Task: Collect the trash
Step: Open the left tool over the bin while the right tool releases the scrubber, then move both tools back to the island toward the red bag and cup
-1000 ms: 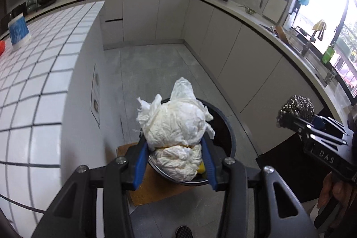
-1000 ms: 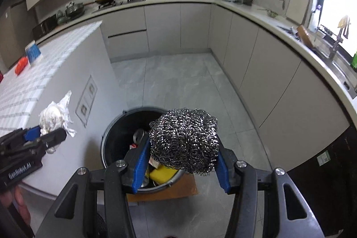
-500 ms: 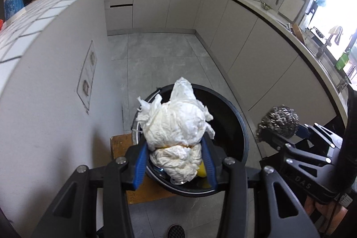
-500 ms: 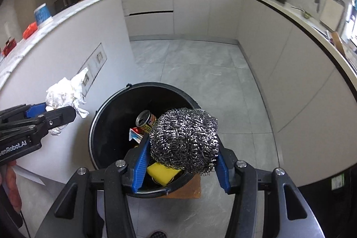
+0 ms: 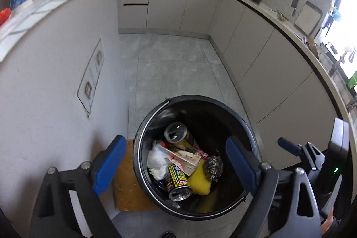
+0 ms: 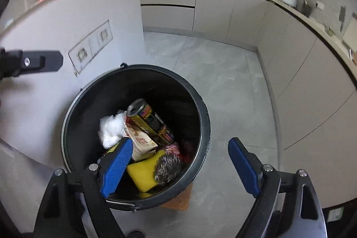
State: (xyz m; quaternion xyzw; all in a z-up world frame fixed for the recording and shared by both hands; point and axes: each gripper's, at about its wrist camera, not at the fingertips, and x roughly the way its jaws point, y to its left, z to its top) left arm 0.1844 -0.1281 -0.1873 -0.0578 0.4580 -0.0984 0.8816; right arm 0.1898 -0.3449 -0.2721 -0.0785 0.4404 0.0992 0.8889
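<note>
A black trash bin stands on the floor below both grippers. Inside lie a white crumpled paper wad, a steel wool scrubber, a yellow sponge, two drink cans and a paper wrapper. My left gripper is open and empty above the bin. My right gripper is open and empty above the bin's near right rim. The right gripper also shows at the right of the left wrist view.
A white island wall with sockets stands left of the bin. A brown board lies under the bin. Grey cabinets and a countertop with kitchenware run along the back and right. Grey tiled floor lies beyond the bin.
Both grippers have opened over the bin. The paper wad and the steel wool have dropped from them and now lie inside the bin. Both views have tilted lower toward the bin.
</note>
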